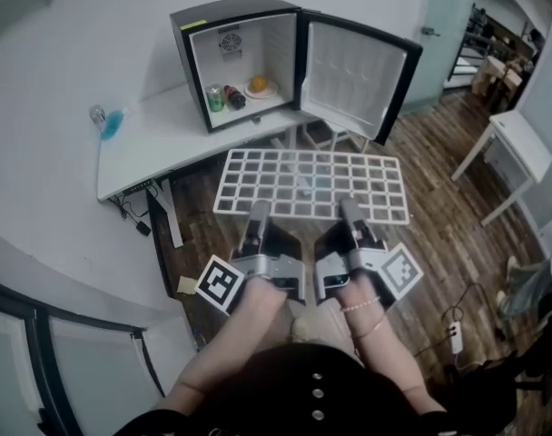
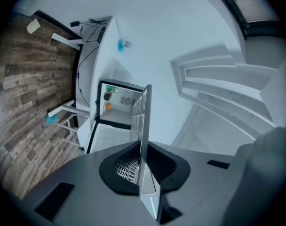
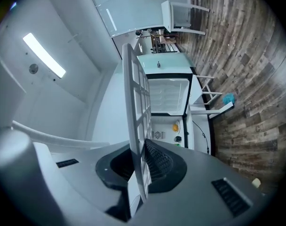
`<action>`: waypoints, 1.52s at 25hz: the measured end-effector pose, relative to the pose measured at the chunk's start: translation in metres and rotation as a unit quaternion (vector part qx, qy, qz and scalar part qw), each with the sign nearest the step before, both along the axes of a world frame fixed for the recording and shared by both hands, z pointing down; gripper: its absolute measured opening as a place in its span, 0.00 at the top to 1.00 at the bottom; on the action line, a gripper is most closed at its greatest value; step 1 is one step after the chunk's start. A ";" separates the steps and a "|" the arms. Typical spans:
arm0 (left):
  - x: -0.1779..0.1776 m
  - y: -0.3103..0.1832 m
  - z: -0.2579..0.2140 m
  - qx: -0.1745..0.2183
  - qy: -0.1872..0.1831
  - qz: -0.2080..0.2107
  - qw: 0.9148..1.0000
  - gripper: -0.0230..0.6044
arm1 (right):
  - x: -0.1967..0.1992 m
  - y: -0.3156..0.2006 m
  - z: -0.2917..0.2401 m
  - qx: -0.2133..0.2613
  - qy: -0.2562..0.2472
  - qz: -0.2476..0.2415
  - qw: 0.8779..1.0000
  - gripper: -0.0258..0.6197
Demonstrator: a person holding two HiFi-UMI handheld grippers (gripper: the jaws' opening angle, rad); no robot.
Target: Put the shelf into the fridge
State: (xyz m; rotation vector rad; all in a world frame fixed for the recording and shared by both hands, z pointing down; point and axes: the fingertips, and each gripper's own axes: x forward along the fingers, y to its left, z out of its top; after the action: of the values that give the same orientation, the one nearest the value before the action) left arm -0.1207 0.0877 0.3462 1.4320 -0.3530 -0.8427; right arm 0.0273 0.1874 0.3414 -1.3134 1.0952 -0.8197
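Head view: whole shelf (image 1: 312, 184); L gripper (image 1: 258, 212), R gripper (image 1: 349, 209) clamp edge.

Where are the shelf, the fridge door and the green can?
shelf (image 1: 312, 185), head view, middle of the white grid.
fridge door (image 1: 353, 73), head view, inner white panel.
green can (image 1: 216, 97), head view, side of the can.

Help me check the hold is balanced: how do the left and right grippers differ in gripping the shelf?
The left gripper clamps the shelf left of the middle of its near edge; the right gripper clamps it right of the middle. The left gripper's marker cube sticks out leftward, the right gripper's marker cube rightward. Shared: both are shut on that edge, jaws pointing toward the open fridge.
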 end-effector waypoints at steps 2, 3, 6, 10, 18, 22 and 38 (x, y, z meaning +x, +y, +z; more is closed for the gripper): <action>0.015 -0.011 -0.003 0.004 -0.002 -0.007 1.000 0.91 | 0.017 -0.013 -0.002 0.003 -0.003 -0.005 1.000 0.91; 0.022 -0.015 -0.003 0.003 -0.001 -0.010 1.000 0.91 | 0.024 -0.018 -0.001 0.004 -0.006 -0.007 1.000 0.91; 0.042 -0.026 -0.002 0.002 -0.001 -0.016 1.000 0.91 | 0.046 -0.031 0.002 0.005 -0.013 -0.014 1.000 0.91; 0.066 -0.038 -0.002 0.005 0.004 -0.028 1.000 0.91 | 0.070 -0.045 0.002 0.007 -0.010 -0.026 1.000 0.91; 0.097 -0.051 0.003 -0.006 0.004 -0.039 0.999 0.91 | 0.105 -0.062 0.010 0.010 -0.017 -0.034 0.999 0.91; 0.107 -0.070 0.003 -0.009 -0.002 -0.041 0.999 0.91 | 0.115 -0.080 0.010 0.010 -0.016 -0.033 0.999 0.91; 0.119 -0.151 0.019 -0.025 -0.007 -0.054 0.998 0.91 | 0.130 -0.166 0.027 -0.005 -0.023 -0.049 0.999 0.91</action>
State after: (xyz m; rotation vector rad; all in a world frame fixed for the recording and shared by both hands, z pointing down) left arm -0.0012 -0.0638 0.3657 1.3819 -0.4622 -0.9058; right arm 0.1573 0.0209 0.3680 -1.2507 1.1259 -0.9244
